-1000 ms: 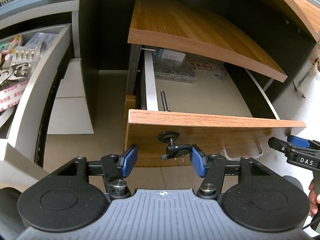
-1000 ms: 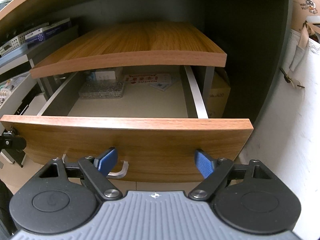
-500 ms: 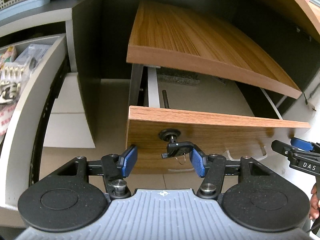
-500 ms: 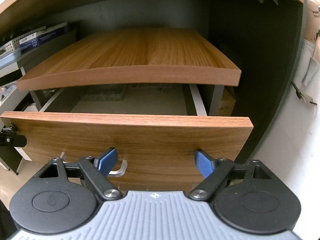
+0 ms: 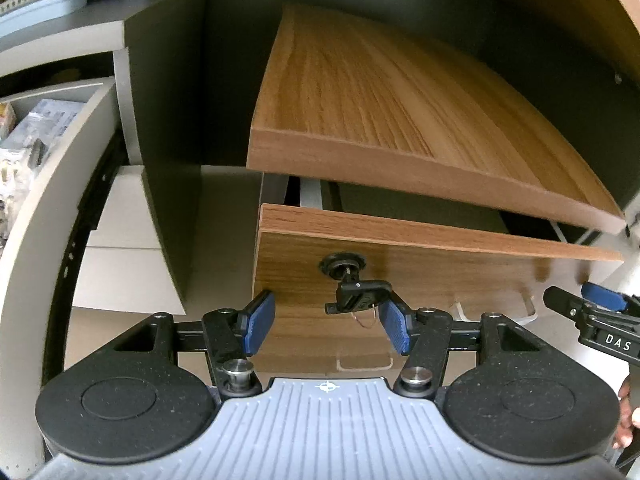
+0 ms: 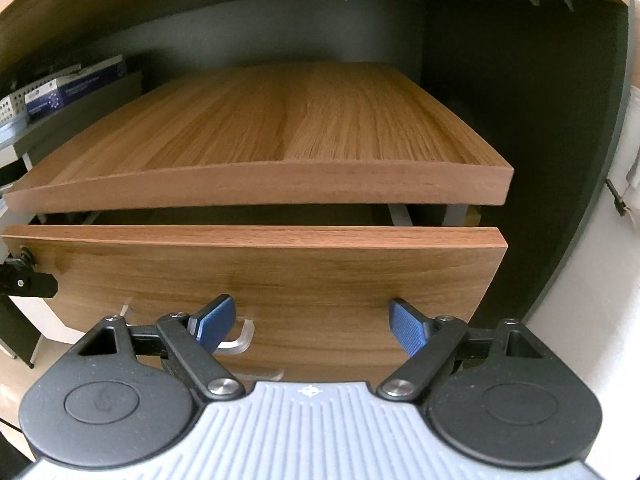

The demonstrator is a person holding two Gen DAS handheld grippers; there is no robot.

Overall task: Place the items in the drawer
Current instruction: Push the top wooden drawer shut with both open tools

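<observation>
Left gripper (image 5: 326, 322): spread wide, holding nothing, blue pads (image 5: 259, 322) level with the wooden drawer (image 5: 420, 276) front; right pad just beside the black key (image 5: 358, 296) hanging from the lock (image 5: 343, 260), contact impossible to tell. Drawer nearly shut under the cabinet top (image 5: 380, 120), only a dark slit showing, contents hidden. Far left: open grey drawer (image 5: 44, 200) with packets, cut off by the frame edge. Right gripper (image 6: 310, 324): also spread wide, gripping nothing, close up to the drawer (image 6: 300, 272) front; left pad in front of the clear plastic handle (image 6: 238, 340), partly covering it, touch not clear. Inside of drawer out of sight from here too; key (image 6: 26, 280) cut off at left edge
</observation>
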